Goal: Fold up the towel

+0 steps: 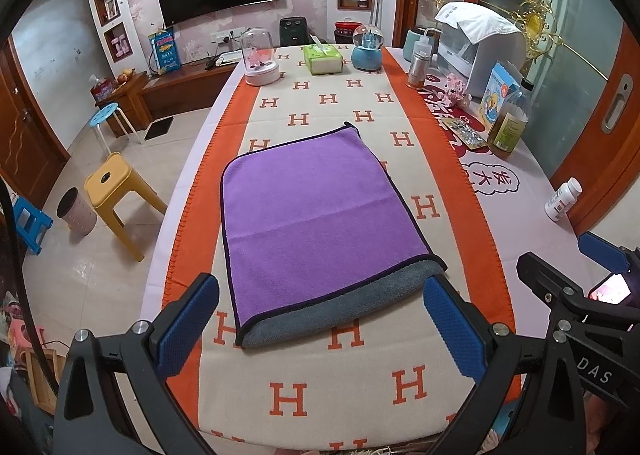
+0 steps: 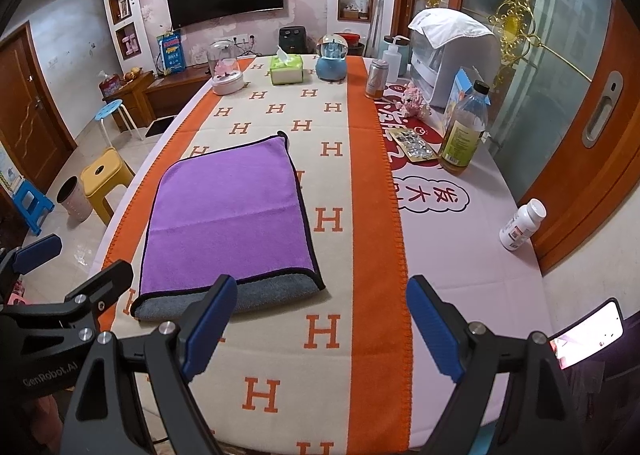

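A purple towel (image 1: 312, 215) with a black hem lies folded flat on the H-patterned cloth; its grey underside (image 1: 340, 315) shows along the near edge. It also shows in the right wrist view (image 2: 232, 211). My left gripper (image 1: 320, 327) is open and empty, held above the towel's near edge. My right gripper (image 2: 320, 323) is open and empty, to the right of the towel's near right corner. The right gripper also shows at the right of the left wrist view (image 1: 568, 267), and the left gripper at the left of the right wrist view (image 2: 76, 267).
Along the table's right side stand an oil bottle (image 2: 464, 127), a white pill bottle (image 2: 520, 227), a can (image 2: 376, 79) and a white appliance (image 2: 452, 55). A tissue box (image 2: 286, 69), snow globe (image 2: 332, 59) and glass dome (image 2: 226, 71) stand at the far end. Stools (image 1: 112, 187) stand on the floor to the left.
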A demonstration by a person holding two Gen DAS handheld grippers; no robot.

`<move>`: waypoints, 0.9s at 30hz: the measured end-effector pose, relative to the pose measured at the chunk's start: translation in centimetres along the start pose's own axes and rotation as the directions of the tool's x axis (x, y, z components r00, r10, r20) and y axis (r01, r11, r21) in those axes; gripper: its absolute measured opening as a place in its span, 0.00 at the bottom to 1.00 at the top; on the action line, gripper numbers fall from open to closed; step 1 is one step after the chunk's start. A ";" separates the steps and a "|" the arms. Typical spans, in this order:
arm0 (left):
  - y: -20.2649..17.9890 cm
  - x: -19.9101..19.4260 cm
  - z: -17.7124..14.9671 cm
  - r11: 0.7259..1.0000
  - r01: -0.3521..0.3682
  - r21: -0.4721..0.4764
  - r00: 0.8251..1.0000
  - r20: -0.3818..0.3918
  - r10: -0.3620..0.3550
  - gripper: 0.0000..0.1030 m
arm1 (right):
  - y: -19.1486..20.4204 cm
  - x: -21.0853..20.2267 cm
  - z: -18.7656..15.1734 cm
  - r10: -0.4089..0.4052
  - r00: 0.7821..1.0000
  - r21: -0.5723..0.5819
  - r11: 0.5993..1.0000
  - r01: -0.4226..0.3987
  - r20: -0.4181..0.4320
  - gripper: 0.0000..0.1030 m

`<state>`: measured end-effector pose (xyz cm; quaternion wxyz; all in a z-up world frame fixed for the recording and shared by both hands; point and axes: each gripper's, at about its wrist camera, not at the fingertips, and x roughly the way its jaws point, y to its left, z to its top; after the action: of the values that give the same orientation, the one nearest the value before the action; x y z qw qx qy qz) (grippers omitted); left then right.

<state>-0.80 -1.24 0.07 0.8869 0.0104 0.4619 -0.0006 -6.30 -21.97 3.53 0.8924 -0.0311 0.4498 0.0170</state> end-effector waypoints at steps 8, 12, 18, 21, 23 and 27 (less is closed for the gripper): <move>1.1 0.2 0.6 1.000 0.005 -0.004 1.000 -0.003 -0.005 0.99 | 0.7 0.1 0.2 0.006 1.000 -0.007 1.000 -0.006 0.001 0.85; 1.1 0.2 0.5 1.000 0.005 -0.003 1.000 -0.002 -0.005 0.99 | 0.7 0.1 0.2 0.006 1.000 -0.007 1.000 -0.006 0.000 0.85; 1.1 0.2 0.5 1.000 0.003 -0.004 1.000 -0.001 -0.003 0.99 | 0.7 0.2 0.2 0.008 1.000 -0.006 1.000 -0.008 0.000 0.85; 1.4 0.1 0.5 1.000 0.003 -0.004 1.000 -0.002 -0.003 0.99 | 0.6 0.2 0.2 0.008 1.000 -0.006 1.000 -0.008 -0.001 0.85; 1.4 0.1 0.5 1.000 0.004 -0.005 1.000 -0.001 -0.004 0.99 | 0.9 0.1 0.1 0.010 1.000 -0.008 1.000 -0.010 0.000 0.85; 1.4 0.1 0.5 1.000 0.002 -0.006 1.000 0.002 -0.002 0.99 | 1.4 0.0 0.0 0.013 1.000 -0.013 1.000 -0.013 0.005 0.85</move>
<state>-0.34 0.18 0.28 0.8873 0.0072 0.4612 -0.0004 -6.35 -20.55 3.49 0.8933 -0.0341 0.4474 0.0258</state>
